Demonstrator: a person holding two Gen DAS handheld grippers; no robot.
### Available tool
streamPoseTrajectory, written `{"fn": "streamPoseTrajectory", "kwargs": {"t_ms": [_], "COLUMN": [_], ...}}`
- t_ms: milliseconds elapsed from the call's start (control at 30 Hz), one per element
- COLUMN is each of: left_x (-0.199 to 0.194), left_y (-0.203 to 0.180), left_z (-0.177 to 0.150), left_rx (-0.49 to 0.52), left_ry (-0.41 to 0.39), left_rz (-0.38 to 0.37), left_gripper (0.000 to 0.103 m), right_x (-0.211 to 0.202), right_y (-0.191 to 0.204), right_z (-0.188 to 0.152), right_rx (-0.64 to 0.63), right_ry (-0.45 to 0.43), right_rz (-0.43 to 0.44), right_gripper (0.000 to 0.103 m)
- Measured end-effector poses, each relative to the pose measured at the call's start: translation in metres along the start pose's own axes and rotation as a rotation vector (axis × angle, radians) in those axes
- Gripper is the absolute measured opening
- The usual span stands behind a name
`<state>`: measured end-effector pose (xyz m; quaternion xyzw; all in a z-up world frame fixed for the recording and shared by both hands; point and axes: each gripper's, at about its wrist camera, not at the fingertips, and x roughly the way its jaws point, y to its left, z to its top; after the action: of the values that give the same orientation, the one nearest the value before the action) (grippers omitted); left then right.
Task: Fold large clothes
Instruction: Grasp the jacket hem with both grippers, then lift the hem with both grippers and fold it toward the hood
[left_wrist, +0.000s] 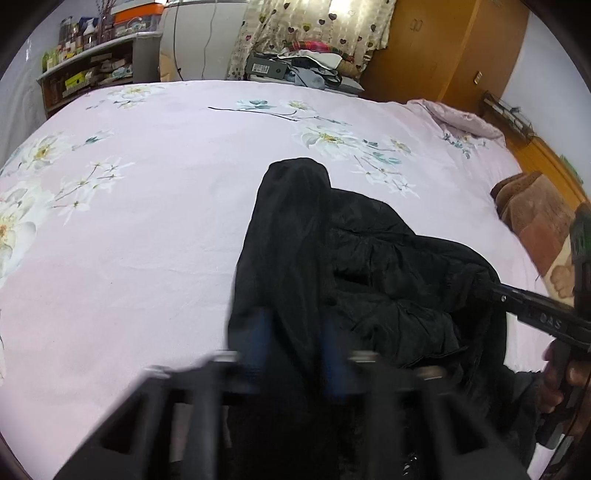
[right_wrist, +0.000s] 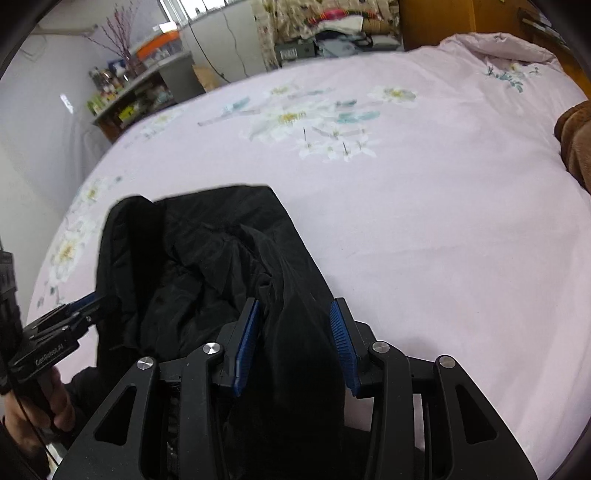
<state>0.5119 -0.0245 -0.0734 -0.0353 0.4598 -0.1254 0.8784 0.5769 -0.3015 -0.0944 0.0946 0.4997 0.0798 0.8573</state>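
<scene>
A black jacket (right_wrist: 207, 266) is being held up in a crumpled heap near the front edge of a pink flowery bedsheet (right_wrist: 424, 229). Cloth is being pinched by the left gripper (left_wrist: 295, 332) btwn its blue pads, w/ its jaws closed on the jacket. The right gripper (right_wrist: 293, 314) is being kept partly apart w/ a jacket fold btwn its pads; a firm grip can't be told

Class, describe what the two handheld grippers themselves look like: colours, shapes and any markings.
Both are black angular frames with cut-out linkage arms and silver pivot bolts. The right gripper has ribbed blue pads; the left gripper shows blurred blue pads. White lettering marks each body. A thin black cable trails beside the left handle.
</scene>
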Motion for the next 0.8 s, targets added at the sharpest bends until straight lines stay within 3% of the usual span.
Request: {"fn": "streamPoseTrajectory", "kwargs": {"t_ms": [33,133,400,633,800], "left_x": [-0.004,-0.027,-0.122,-0.184,-0.205], "left_y": [-0.002,-0.003,0.007,0.002,0.007], "left_z": [-0.003,-0.008,-0.036,-0.090,-0.142], "left_rx": [0.012,0.047,-0.016,-0.034,-0.073], "left_ry": [-0.012,-0.075,-0.207,-0.252,-0.251], "left_rz": [-0.006,0.002,-0.071,-0.117,-0.126], "left_gripper": [0.003,0.001,0.001,0.001,0.001], "right_x": [-0.001,-0.025,-0.125,-0.189,-0.200], "right_y": [0.005,0.015,0.014,0.013,0.014], "right_z": [-0.002,-0.009,-0.056,-0.126,-0.179], "right_rx": [-0.018,-0.058,-0.027,0.012,0.035], "right_ry": [0.006,-0.058,-0.195,-0.229,-0.200], "right_rz": [-0.006,0.009,0.086,0.124,0.134], "right_gripper": [0.007,0.007,0.007,0.006,0.006]}}
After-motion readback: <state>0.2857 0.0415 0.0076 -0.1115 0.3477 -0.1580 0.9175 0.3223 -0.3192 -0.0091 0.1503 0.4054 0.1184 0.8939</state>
